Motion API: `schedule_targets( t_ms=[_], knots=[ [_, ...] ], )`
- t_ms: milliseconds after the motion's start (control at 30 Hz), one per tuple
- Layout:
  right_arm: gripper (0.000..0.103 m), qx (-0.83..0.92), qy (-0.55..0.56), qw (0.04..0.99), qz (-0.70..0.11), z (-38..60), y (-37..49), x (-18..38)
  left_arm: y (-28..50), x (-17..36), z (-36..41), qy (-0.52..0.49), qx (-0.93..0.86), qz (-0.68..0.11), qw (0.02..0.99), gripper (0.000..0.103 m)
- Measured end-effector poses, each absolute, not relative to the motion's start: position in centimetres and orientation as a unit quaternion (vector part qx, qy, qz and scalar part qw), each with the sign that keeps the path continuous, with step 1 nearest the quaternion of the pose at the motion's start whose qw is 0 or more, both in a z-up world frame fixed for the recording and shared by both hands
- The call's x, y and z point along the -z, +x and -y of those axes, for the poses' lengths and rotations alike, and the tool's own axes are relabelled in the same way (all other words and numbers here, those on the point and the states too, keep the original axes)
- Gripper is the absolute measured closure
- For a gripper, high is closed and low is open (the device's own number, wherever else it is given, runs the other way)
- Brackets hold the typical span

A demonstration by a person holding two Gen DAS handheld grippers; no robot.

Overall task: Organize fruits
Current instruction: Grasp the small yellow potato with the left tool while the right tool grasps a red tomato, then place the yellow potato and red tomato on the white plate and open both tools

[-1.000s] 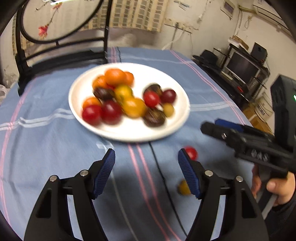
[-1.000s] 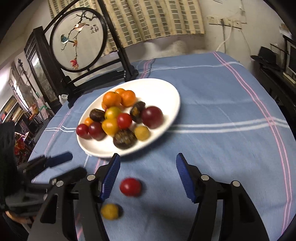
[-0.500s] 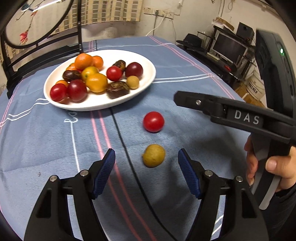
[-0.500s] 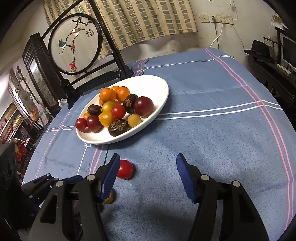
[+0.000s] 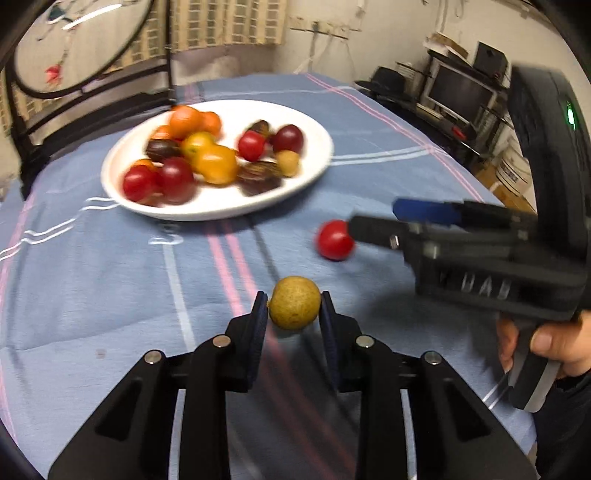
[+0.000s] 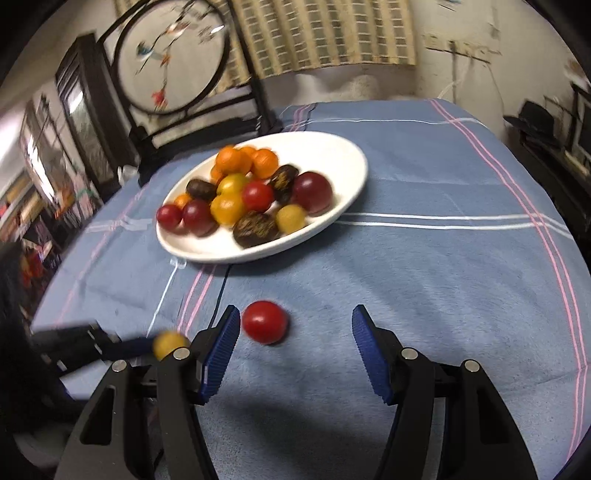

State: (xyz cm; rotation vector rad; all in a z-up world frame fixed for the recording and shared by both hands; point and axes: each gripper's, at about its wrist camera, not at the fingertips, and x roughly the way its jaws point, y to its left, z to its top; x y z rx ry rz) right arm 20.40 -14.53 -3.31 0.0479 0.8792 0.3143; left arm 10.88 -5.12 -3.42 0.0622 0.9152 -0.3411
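- A blue tablecloth (image 6: 424, 280) with pink and white stripes fills the middle and lower part of both views.
- A round painted screen (image 6: 173, 59) in a dark wooden stand sits in the upper left, at the far edge of the table.
- A checked curtain (image 6: 325, 33) hangs across the top centre, over a pale, worn wall (image 6: 480, 74).
- A dark cabinet (image 6: 88, 122) with glass doors stands at the left edge.
- A monitor (image 5: 461, 94) on cluttered shelves shows in the upper right of the left wrist view.
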Motion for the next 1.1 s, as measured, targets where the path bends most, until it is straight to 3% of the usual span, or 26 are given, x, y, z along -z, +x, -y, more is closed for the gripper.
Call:
schedule_targets(
  t_ms=[333, 433, 733, 1100],
  knots=[
    [0.041, -0.133, -0.05, 0.884, -0.446, 10.6, 21.7, 4.7, 10.6, 2.9, 2.5, 0.012, 0.15, -0.431, 0.89, 0.075],
    [0.071, -0.131, -0.07, 0.881, -0.449, 9.7, 21.9, 5.1, 10.9, 3.2, 2.4, 0.007, 0.151, -0.433, 0.889, 0.075],
    [0.072, -0.151, -0.046, 0.896, -0.415, 10.5, 21.1, 2.8, 11.1, 3.0, 1.9, 0.011, 0.146, -0.434, 0.889, 0.075],
    [0.072, -0.174, -0.014, 0.921, -0.349, 10.7, 22.5, -3.0, 14.7, -2.2, 0.0, 0.009, 0.112, -0.385, 0.916, 0.075]
  ],
)
